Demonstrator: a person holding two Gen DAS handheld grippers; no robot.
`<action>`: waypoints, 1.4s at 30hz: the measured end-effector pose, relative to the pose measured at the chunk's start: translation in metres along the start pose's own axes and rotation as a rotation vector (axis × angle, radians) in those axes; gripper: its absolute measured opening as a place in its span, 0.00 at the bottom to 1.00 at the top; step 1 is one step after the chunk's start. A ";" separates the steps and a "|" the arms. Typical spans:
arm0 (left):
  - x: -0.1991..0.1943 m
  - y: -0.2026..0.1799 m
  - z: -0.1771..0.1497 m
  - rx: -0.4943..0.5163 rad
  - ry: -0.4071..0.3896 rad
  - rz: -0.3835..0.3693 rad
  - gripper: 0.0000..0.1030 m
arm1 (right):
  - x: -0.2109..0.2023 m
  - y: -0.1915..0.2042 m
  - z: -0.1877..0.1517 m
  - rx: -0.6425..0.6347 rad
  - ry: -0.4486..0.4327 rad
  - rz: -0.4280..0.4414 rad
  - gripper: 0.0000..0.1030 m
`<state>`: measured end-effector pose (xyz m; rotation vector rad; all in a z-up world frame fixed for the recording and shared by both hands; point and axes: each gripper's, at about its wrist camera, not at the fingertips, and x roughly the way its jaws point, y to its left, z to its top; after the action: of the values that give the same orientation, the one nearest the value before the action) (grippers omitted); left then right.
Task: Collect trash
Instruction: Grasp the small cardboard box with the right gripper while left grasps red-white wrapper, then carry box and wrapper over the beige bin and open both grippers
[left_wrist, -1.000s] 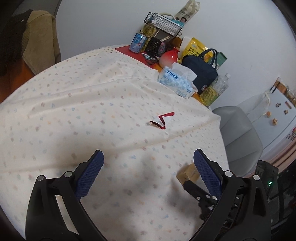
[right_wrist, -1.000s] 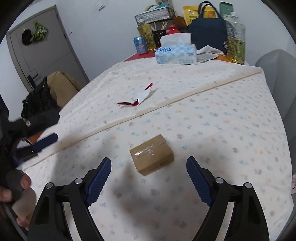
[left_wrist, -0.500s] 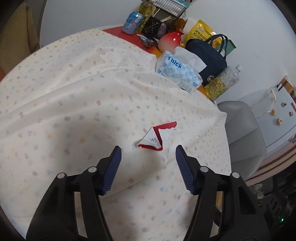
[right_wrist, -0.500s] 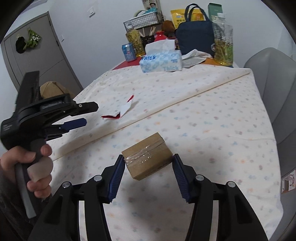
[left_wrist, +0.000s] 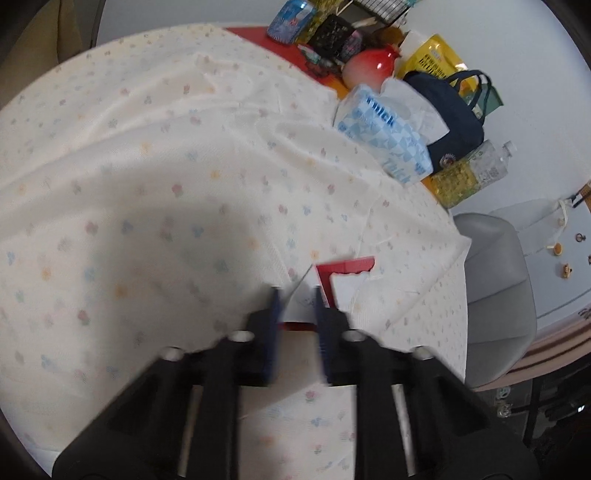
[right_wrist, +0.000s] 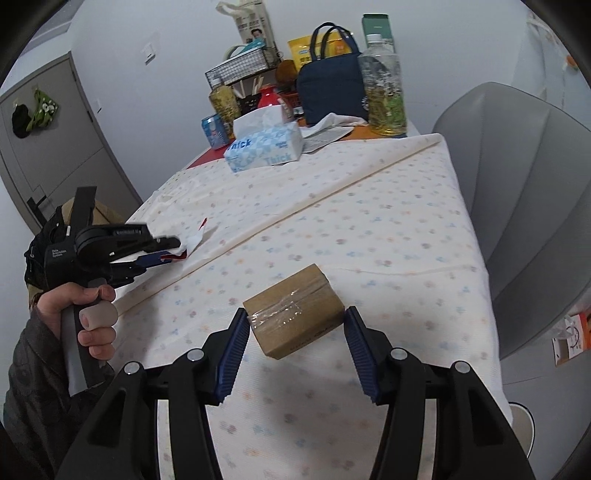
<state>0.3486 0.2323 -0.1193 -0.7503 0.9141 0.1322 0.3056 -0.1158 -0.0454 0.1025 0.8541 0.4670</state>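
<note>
A torn red and white wrapper (left_wrist: 347, 273) lies on the flowered tablecloth (left_wrist: 147, 184). My left gripper (left_wrist: 298, 302) is closing on its near end, and the pads pinch the raised paper between them. From the right wrist view the same left gripper (right_wrist: 173, 251), held by a hand (right_wrist: 96, 317), has the wrapper (right_wrist: 195, 236) at its tips. A small brown cardboard box (right_wrist: 291, 306) with clear tape sits between the pads of my right gripper (right_wrist: 295, 328), which is shut on it just above the cloth.
At the table's far end stand a blue tissue box (right_wrist: 264, 147), a navy bag (right_wrist: 328, 92), a drink bottle (right_wrist: 382, 96), a can (right_wrist: 214, 131) and a wire basket. A grey chair (right_wrist: 528, 221) is at the right edge. A door is at far left.
My left gripper came forward and down over the wrapper and its jaws narrowed from wide to nearly together. My right gripper closed on the box and carried it along.
</note>
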 end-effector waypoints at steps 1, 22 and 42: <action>-0.002 -0.001 -0.002 -0.005 -0.007 -0.001 0.07 | -0.006 -0.004 -0.001 0.005 -0.008 0.000 0.51; -0.101 -0.096 -0.102 0.136 -0.122 -0.226 0.03 | -0.123 -0.121 -0.047 0.208 -0.161 -0.116 0.51; -0.035 -0.192 -0.237 0.332 0.079 -0.305 0.04 | -0.133 -0.216 -0.121 0.357 -0.094 -0.229 0.51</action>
<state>0.2463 -0.0549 -0.0805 -0.5791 0.8582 -0.3135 0.2176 -0.3793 -0.0902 0.3489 0.8380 0.0909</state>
